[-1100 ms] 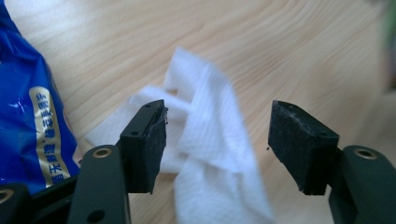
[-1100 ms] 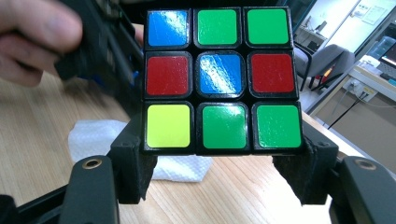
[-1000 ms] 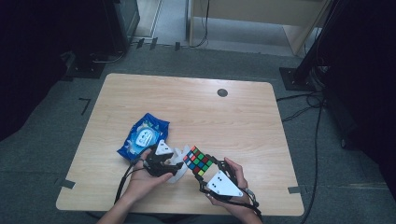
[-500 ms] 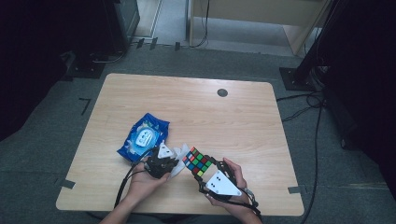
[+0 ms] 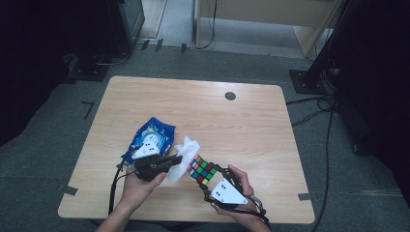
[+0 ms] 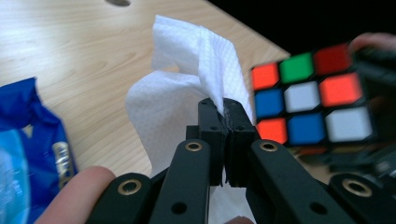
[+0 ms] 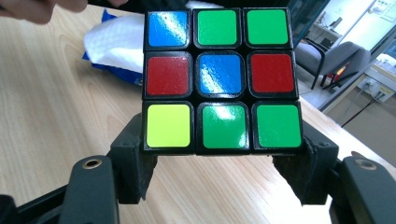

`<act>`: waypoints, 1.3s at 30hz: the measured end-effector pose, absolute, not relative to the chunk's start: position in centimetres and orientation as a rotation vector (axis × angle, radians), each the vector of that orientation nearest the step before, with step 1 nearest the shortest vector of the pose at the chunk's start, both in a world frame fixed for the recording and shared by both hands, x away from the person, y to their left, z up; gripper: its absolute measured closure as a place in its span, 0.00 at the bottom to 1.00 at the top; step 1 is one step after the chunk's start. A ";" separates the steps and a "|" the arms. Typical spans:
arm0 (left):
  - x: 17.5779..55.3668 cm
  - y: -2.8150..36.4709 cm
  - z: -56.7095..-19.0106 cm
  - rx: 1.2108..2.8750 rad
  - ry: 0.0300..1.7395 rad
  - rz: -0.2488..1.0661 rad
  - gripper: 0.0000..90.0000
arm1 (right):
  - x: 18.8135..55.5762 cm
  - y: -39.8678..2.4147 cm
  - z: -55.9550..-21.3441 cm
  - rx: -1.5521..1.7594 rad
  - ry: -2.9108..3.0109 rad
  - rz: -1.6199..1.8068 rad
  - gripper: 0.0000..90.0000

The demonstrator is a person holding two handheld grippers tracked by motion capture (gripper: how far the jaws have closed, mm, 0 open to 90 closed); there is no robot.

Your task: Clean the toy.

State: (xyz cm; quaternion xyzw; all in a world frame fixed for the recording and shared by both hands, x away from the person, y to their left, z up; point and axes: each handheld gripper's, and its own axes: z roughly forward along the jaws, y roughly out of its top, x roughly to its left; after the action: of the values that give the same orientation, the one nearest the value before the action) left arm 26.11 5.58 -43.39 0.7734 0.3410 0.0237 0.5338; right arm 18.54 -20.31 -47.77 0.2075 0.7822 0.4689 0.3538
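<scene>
My left gripper (image 5: 180, 158) (image 6: 226, 112) is shut on a white wipe (image 5: 186, 151) (image 6: 187, 70), which stands up crumpled from the closed jaws above the table. A blue wipe packet (image 5: 153, 135) (image 6: 28, 140) lies just left of it. My right gripper (image 5: 207, 178) (image 7: 219, 168) holds a scrambled puzzle cube (image 5: 202, 170) (image 7: 219, 79) by its lower sides, clear of the table. The cube (image 6: 308, 98) hangs close to the right of the wipe. Whether wipe and cube touch I cannot tell.
The wooden table (image 5: 232, 121) has a small dark round cap (image 5: 230, 95) near its far edge. Both hands work at the near edge. Dark stands and cables lie on the floor around the table.
The left gripper has closed on the wipe and risen, pulling it up beside the packet. The right gripper and the cube have stayed put.
</scene>
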 end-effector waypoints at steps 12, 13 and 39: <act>24.5 5.3 -41.0 1.703 0.649 -0.095 0.99 | 18.4 -19.6 -48.0 0.515 2.029 1.203 0.39; 24.6 5.1 -41.3 1.684 0.653 -0.153 0.99 | 18.3 -19.5 -47.9 0.513 2.028 1.204 0.39; 25.2 4.5 -43.9 1.774 0.753 -0.013 0.98 | 17.4 -19.6 -46.7 0.500 1.947 1.243 0.39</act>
State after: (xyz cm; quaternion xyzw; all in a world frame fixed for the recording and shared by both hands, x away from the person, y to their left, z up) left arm 25.20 4.48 -43.85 0.7559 0.3210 -0.0054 0.5705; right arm 17.43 -19.60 -46.71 0.1956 0.7622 0.4866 0.3796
